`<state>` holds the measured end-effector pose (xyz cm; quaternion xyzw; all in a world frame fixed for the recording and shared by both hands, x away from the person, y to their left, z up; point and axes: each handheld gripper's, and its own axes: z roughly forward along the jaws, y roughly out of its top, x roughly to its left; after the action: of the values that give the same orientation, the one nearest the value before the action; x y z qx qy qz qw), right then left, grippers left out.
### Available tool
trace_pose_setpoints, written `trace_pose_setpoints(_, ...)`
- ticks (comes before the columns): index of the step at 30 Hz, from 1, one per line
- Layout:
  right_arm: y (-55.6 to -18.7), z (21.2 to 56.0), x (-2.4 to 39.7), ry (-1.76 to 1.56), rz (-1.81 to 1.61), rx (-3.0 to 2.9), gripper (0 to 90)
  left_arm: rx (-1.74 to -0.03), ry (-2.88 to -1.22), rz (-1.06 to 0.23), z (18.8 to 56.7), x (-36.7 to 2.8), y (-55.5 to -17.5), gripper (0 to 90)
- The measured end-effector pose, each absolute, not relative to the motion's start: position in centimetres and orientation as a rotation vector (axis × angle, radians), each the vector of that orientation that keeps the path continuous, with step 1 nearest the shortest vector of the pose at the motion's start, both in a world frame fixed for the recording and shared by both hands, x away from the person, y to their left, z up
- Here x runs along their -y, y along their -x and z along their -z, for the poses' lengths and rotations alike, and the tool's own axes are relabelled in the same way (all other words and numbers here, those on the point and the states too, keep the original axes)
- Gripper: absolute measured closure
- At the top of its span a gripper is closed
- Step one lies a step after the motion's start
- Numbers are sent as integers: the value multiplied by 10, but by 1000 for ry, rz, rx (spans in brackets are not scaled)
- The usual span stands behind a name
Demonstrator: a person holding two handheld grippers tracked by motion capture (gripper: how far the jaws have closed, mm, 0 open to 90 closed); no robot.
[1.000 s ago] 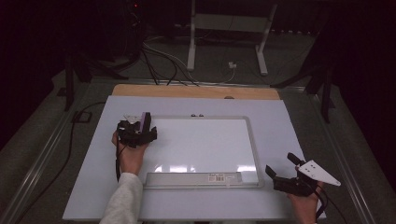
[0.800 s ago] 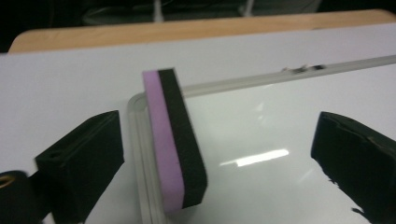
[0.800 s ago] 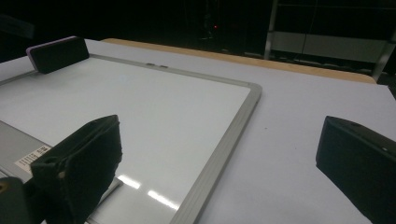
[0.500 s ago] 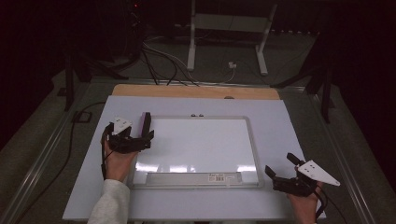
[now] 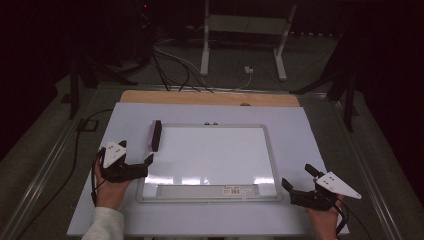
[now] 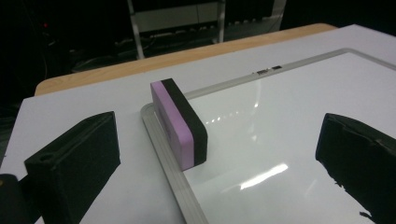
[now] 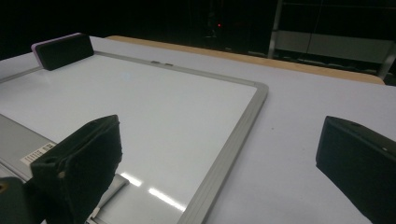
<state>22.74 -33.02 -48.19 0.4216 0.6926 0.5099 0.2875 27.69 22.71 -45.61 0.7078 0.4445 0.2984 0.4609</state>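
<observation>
A purple-and-black eraser (image 5: 156, 135) (image 6: 180, 123) (image 7: 63, 49) stands on edge on the left rim of a grey-framed whiteboard (image 5: 270, 165) (image 6: 184, 196) (image 7: 233, 140), which lies flat on the white table (image 5: 310, 130). My left gripper (image 5: 136, 152) (image 6: 217, 135) sits left of the board's near corner, short of the eraser. Its jaws have just been opening and stand open with nothing between them. My right gripper (image 5: 297, 176) (image 7: 219, 123) rests open beside the board's near right corner, empty.
A grey tray strip with a label (image 5: 210, 190) runs along the board's near edge. A wooden strip (image 5: 210, 98) borders the table's far side. Cables (image 5: 175, 60) and a metal stand (image 5: 240, 30) occupy the dark floor beyond.
My left gripper has let go of the eraser and drawn back toward the person and to the left. The eraser stays standing on the rim. The right gripper has kept still.
</observation>
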Motion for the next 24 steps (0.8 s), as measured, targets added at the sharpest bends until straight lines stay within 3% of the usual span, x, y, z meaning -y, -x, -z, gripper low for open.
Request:
trace_pose_setpoints(12, -228, 482, 328, -1118, -1366, -1852, 8, -1014, -1703, -775, 464, -238, -243, 7)
trace_pose_setpoints(24, -229, 481, 328, -1111, -1368, -1841, 8, -1025, -1666, -780, 472, -244, -235, 7)
